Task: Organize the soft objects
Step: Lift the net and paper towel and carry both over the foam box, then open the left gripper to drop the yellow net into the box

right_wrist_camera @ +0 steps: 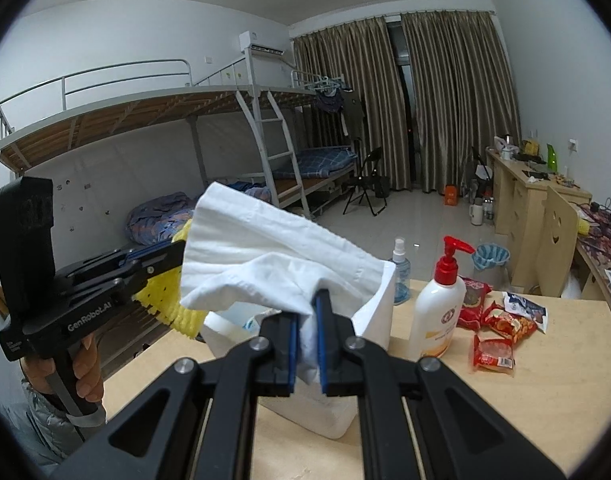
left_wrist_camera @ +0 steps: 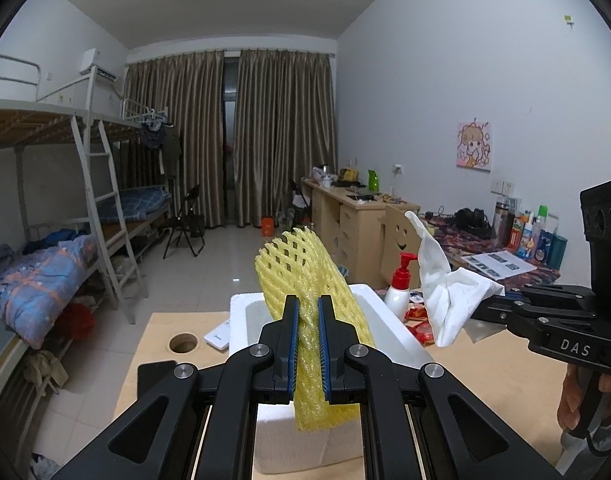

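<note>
My left gripper is shut on a yellow foam fruit net and holds it above a white foam box. My right gripper is shut on a white cloth and holds it over the same foam box. In the left wrist view the right gripper comes in from the right with the cloth beside the net. In the right wrist view the left gripper comes in from the left with the net.
The box stands on a light wooden table. A white pump bottle with red top, a clear spray bottle and several red snack packets lie to the right. A cable hole and a white pack are left of the box.
</note>
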Tool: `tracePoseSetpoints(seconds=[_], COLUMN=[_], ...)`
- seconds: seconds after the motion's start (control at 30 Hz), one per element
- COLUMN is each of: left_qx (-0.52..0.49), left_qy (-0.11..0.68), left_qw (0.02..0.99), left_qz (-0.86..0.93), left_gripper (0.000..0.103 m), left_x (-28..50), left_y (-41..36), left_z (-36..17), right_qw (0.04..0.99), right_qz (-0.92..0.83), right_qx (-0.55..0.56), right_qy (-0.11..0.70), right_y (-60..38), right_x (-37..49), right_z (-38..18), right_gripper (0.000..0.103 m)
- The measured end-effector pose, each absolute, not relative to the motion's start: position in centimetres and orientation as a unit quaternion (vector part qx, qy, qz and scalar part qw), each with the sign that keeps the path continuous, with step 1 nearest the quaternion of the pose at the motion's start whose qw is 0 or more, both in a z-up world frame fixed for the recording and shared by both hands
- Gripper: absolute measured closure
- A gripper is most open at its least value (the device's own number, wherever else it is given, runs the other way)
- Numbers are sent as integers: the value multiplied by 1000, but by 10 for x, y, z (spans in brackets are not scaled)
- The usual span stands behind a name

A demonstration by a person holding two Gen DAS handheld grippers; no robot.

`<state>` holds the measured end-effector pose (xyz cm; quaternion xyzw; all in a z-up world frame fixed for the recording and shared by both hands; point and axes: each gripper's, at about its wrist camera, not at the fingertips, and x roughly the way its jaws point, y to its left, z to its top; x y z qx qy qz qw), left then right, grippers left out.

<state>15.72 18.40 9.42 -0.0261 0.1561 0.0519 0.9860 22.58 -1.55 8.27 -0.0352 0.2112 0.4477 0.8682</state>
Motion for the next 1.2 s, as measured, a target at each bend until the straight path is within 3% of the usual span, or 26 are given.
tracePoseSetpoints(seconds=[0.63,0.67,0.73,0.77,0.8,1.2], left_qx=[-38,-38,-39,-40,-42,-55], left_qy=[202,206,216,218,219,180], left_qw=[978,978,975,975,974,980], left_qz=[18,19,27,30,36,67], left_gripper=[91,85,60,34,17,15], left_x=[237,239,245,245,246,221], left_y=[207,208,212,214,216,228], left_z=[64,62,57,56,55,65], right_qw=[869,870,870,870,871,869], right_qz=[433,432,431,430,429,430], right_qx=[-42,-43,-43,-42,-42,-45], right_qy=[234,235,237,237,236,239], right_y=[-3,-2,-2,-3,-3,2], right_x=[252,252,253,253,253,251], right_z=[76,76,76,76,77,78], right_gripper=[92,92,92,92,92,92])
